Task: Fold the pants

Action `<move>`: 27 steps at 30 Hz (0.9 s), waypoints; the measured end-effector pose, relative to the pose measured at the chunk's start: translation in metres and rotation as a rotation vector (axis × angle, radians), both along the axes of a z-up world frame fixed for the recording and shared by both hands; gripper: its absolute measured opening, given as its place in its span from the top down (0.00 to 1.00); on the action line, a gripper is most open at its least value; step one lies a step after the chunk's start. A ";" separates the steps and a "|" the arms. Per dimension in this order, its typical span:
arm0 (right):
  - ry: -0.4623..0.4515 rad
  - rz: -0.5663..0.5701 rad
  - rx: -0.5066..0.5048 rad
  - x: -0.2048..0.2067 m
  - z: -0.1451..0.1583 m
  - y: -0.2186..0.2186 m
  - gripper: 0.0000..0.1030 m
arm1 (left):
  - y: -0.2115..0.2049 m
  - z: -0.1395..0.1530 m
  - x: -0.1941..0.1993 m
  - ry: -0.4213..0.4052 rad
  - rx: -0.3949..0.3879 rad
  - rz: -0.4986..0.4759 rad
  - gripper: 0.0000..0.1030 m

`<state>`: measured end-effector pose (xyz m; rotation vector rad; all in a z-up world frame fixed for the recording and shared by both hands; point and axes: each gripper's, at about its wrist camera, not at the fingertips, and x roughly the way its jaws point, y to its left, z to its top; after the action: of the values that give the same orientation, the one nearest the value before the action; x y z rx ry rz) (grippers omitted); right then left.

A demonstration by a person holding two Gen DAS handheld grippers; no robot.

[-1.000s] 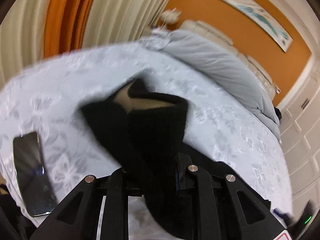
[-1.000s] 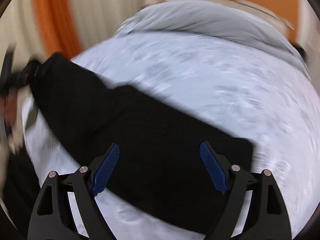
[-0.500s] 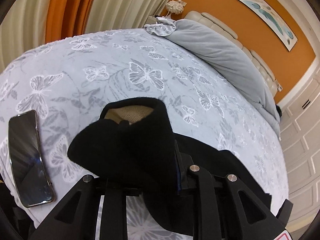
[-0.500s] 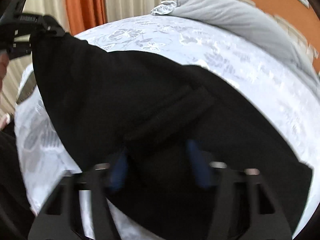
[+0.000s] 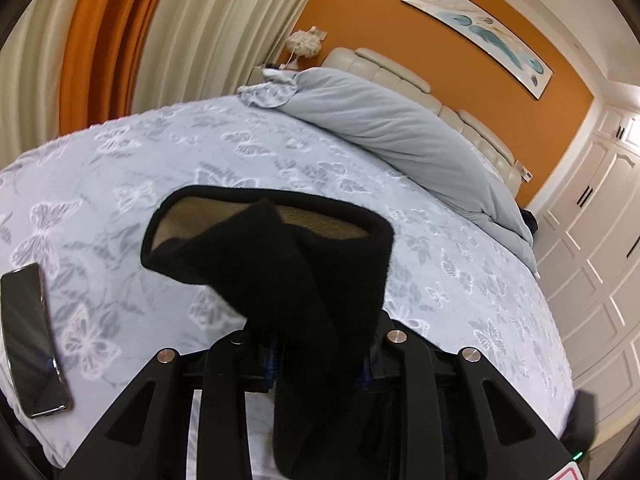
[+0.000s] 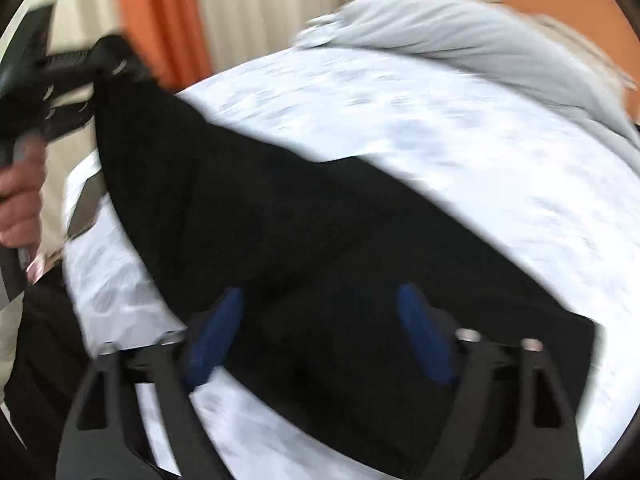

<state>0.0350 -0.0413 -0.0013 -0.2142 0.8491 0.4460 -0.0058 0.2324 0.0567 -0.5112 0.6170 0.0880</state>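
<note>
The left gripper pinches the soft black pants mid-frame, jaws loosening, while the right gripper, which squeezed the cloth a moment ago, now opens wide over them on the butterfly bedspread, freeing that end.

The right wrist view is smeared throughout: the butterfly print of the bed cover reads only as pale streaks, and the grey pillow has no clear edge. The blue pads of the right gripper are fuzzy, and whether they touch the black pants cannot be told. In the left wrist view, the pants bunch over the left gripper and hide its pads. The phone is cut off by the left edge. A dark object at lower right is too blurred to identify.
</note>
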 end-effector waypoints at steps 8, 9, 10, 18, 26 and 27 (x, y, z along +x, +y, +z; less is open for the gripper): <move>0.264 -0.437 0.233 0.019 -0.030 -0.184 0.29 | -0.009 -0.001 0.006 0.006 0.032 0.016 0.74; 0.289 -0.405 0.254 0.017 -0.037 -0.180 0.36 | -0.009 -0.003 0.007 0.009 0.030 0.019 0.74; 0.316 -0.356 0.257 0.017 -0.048 -0.172 0.53 | -0.010 -0.004 0.008 0.010 0.025 0.022 0.74; 0.192 -0.409 0.201 0.000 -0.022 -0.198 0.81 | -0.026 0.002 0.002 -0.049 0.006 -0.010 0.74; 0.105 -0.557 0.244 -0.008 0.005 -0.227 0.15 | -0.117 0.026 -0.011 -0.194 0.049 -0.323 0.62; 0.091 -0.560 0.267 -0.009 0.010 -0.228 0.13 | -0.140 0.024 -0.014 -0.201 0.057 -0.403 0.47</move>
<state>0.0259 -0.2697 0.0085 0.2902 0.8872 0.0398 -0.0197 0.0922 0.0806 -0.3278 0.5086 -0.3233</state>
